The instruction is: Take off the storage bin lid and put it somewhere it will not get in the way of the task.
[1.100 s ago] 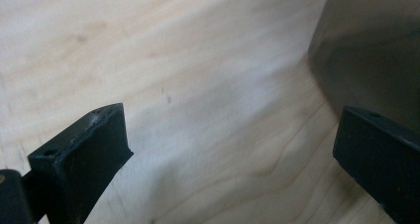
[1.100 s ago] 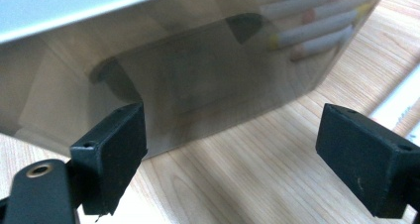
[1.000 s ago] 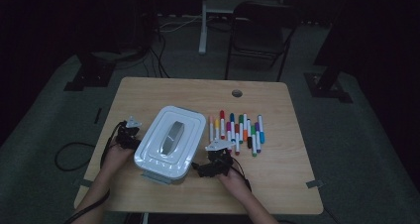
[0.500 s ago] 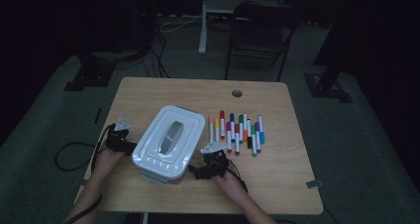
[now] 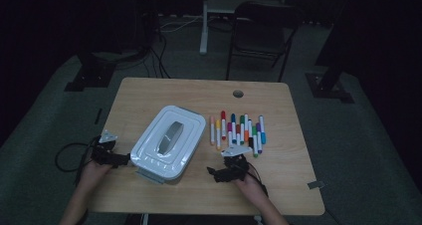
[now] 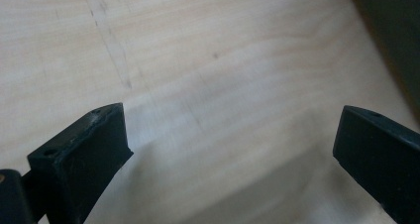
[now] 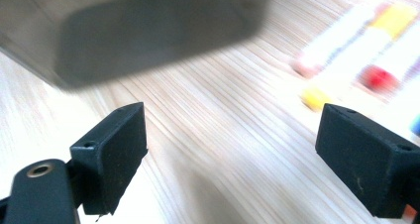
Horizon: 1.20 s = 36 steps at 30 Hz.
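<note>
The white lidded box [image 5: 168, 143], near-left on the table [image 5: 278, 185] between the wide-open, empty left gripper [image 5: 124, 160] and right gripper [image 5: 211, 172], looks light, stiff, slippery; its rim seems the best hold.

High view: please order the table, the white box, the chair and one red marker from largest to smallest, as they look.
1. Table
2. White box and chair: look similar in size; the chair stands farther off and in the dark, so no ranking.
3. Red marker

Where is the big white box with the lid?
In the high view, the white lidded plastic box sits left of centre on the wooden table, beside the row of coloured markers.
</note>
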Motion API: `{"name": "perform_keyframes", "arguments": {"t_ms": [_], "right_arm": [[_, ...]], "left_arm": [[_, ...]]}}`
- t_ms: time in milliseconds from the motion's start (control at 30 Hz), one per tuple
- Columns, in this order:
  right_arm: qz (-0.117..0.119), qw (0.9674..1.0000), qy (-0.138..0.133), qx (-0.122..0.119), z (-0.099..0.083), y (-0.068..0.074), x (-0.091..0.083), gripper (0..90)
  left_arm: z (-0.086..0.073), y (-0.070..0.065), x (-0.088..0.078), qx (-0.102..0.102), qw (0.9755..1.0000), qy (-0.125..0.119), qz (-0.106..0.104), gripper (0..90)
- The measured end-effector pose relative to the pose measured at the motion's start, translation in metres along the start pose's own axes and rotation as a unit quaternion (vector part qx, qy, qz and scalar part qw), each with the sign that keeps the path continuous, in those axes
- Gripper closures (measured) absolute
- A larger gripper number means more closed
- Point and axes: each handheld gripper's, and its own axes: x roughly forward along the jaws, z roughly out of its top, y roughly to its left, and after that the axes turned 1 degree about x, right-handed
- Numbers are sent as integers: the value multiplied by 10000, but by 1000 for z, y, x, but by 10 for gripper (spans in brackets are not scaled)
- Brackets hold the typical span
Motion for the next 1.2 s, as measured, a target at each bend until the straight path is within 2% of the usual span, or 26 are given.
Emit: {"name": "perform_keyframes", "arguments": {"t_ms": [67,100,167,267,300,367,400,533,667,733,900,967,1033,1100,1200], "right_arm": [[-149,9999,58,28,-9,-11,-13,122],[-149,9999,58,28,-9,-11,-13,122],[-378,9992,48,133,-19,-24,-28,122],[-548,9981,50,276,-28,-36,-40,122],[-548,9981,50,276,-28,-36,-40,122],[-776,9959,78,452,-40,-51,-54,122],[-840,9951,76,519,-43,-54,-57,122],[-1041,9923,145,657,-56,-66,-69,122],[-1205,9891,229,809,-68,-78,-75,122],[-1275,9882,257,809,-71,-80,-76,122],[-1546,9832,379,899,-81,-95,-79,123],[-1679,9801,477,943,-84,-101,-80,123],[-1716,9785,535,1009,-88,-106,-80,123],[-1694,9791,483,1021,-91,-109,-79,124],[-1719,9781,422,1098,-93,-111,-80,124]], "left_arm": [[-4,-2,-7,-51,10000,11,-38,14],[-4,-2,-7,-51,10000,11,-38,14],[-7,-4,-18,-54,10000,-50,-60,14],[-6,-6,-29,-30,10000,-27,-39,14],[-6,-6,-29,-30,10000,-27,-39,14],[-2,-10,-46,23,9999,-160,-4,15],[0,-11,-51,59,9996,-275,95,15],[9,-16,-69,118,9988,-471,68,15],[20,-23,-80,220,9983,-538,-1,15],[25,-28,-84,272,9980,-563,-46,15],[40,-43,-90,369,9955,-833,-271,15],[46,-48,-91,425,9948,-888,-254,15],[51,-51,-94,446,9938,-954,-355,15],[56,-56,-96,565,9936,-935,-290,15],[61,-62,-99,637,9925,-985,-358,15]]}}
